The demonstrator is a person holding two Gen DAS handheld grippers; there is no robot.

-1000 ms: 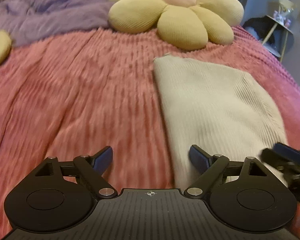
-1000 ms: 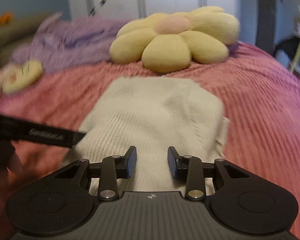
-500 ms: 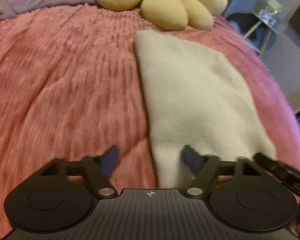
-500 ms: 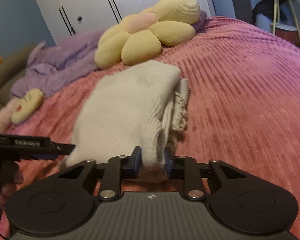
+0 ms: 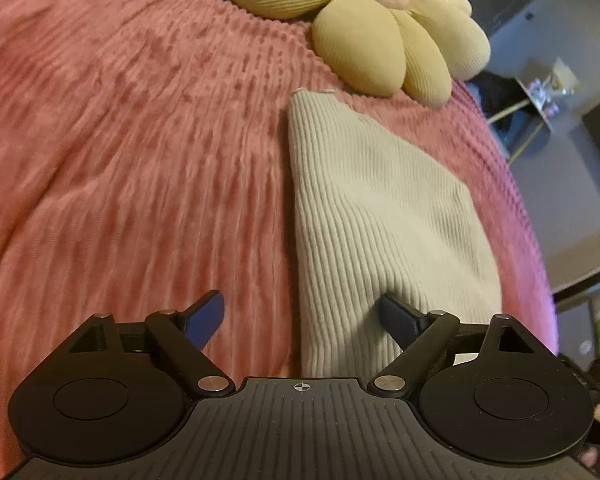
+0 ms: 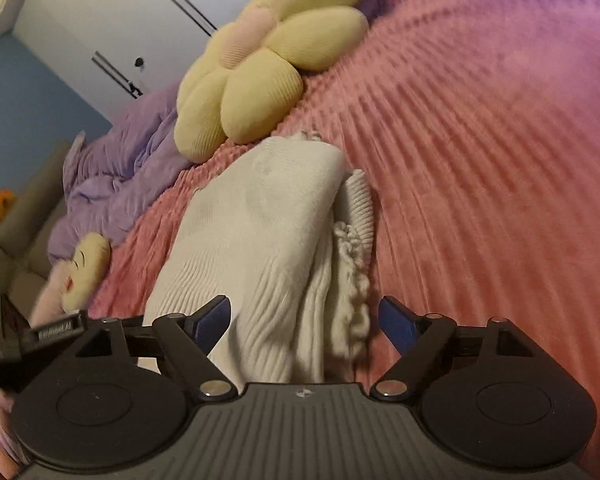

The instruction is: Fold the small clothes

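Now | left gripper [image 5: 302, 316]: spread, just reopened, over sweater [image 5: 380, 216] edge | right gripper [image 6: 304, 318]: just released, spread around sweater's near fold | blanket [image 5: 120, 140] beneath

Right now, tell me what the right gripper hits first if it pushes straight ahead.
Most likely the cream sweater: its folded edge lies between the open fingers of the right gripper, on the pink bedspread.

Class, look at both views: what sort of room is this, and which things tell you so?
Most likely a bedroom: a pink ribbed bedspread, a flower-shaped cushion beside a crumpled purple blanket, and white wardrobe doors behind.
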